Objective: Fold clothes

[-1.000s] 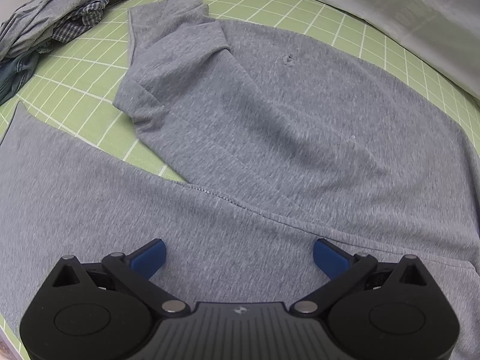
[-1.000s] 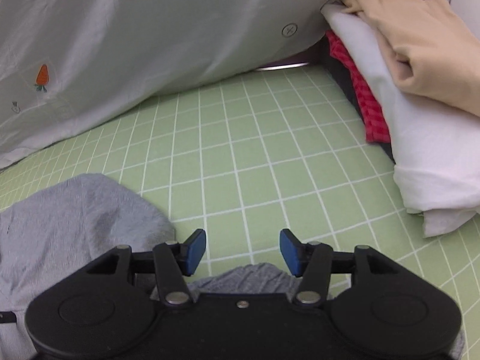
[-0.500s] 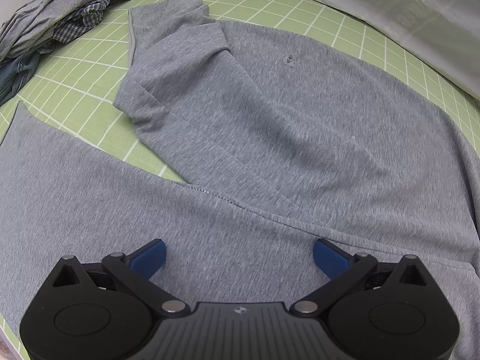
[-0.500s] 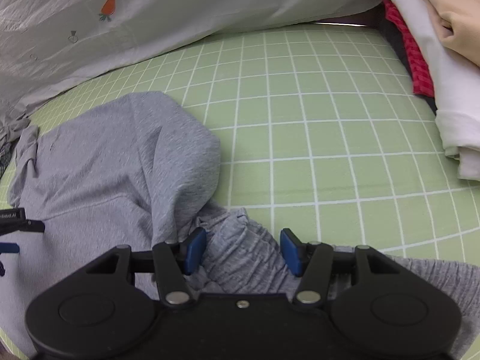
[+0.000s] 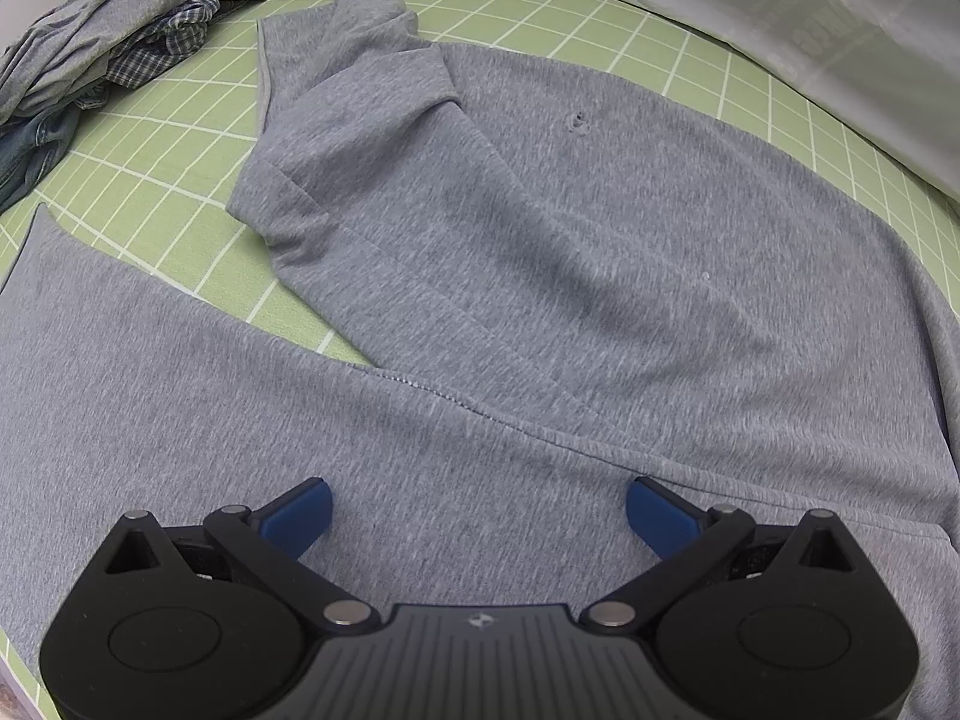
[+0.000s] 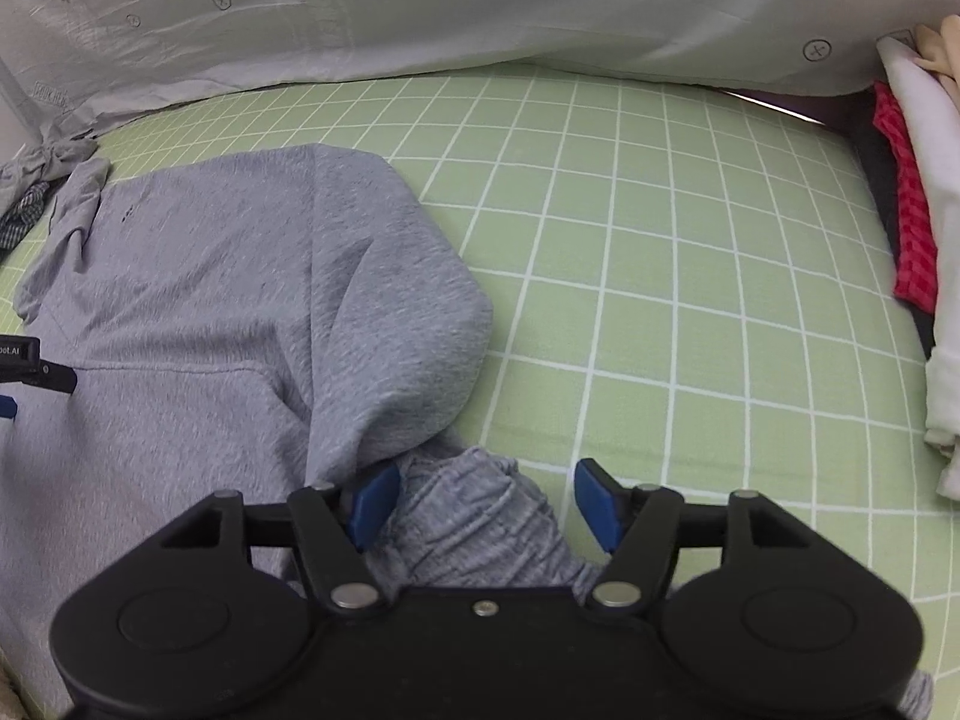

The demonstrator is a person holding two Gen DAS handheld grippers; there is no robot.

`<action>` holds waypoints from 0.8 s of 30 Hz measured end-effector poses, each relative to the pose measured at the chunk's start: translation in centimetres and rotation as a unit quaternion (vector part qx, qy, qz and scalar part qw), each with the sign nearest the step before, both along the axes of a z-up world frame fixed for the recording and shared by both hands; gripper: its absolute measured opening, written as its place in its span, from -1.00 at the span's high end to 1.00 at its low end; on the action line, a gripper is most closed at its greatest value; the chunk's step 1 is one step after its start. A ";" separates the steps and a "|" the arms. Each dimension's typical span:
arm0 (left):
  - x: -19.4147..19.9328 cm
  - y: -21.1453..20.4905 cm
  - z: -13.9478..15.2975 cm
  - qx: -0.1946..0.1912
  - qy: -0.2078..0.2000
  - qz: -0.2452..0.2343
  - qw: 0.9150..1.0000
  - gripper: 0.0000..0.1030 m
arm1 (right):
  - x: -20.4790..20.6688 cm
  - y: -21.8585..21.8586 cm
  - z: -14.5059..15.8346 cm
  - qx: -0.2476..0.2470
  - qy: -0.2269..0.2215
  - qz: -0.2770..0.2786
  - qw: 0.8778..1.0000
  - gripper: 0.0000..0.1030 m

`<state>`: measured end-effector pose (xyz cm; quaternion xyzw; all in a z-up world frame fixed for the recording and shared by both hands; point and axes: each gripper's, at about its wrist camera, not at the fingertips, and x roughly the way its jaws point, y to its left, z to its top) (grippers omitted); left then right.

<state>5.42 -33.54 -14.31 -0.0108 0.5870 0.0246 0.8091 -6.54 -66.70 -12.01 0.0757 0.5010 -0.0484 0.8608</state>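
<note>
A grey sweatshirt lies spread on the green grid mat, one sleeve folded in at the upper left. My left gripper hovers just over its near part, wide open, nothing between the pads. In the right wrist view the sweatshirt fills the left half, with its rounded hood folded over. A bunched ribbed cuff sits between the fingers of my right gripper, whose jaws are opening; the right pad stands clear of the cloth. The left gripper shows at the left edge.
A heap of grey, checked and denim clothes lies at the mat's far left. A folded stack in white, red and beige stands at the right edge. A white sheet with carrot prints borders the back. Bare mat lies between sweatshirt and stack.
The right gripper has swung left and rolled, so the sweatshirt now fills its view, and its jaws have widened around the bunched cuff. The left gripper has not moved.
</note>
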 end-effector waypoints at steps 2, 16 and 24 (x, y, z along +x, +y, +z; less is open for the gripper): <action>0.0 0.0 0.0 0.000 0.000 0.000 1.000 -1.00 | 0.3 0.0 -0.1 0.005 0.003 0.010 1.000 -0.16; 0.0 0.5 0.4 -0.029 -0.014 0.015 0.999 -1.00 | -0.7 -7.2 7.8 -0.161 -0.202 -0.141 0.956 0.68; 0.0 -0.3 1.9 -0.034 -0.055 -0.003 0.998 -1.00 | -0.2 -15.2 7.3 -0.068 -0.217 -0.295 0.928 -0.32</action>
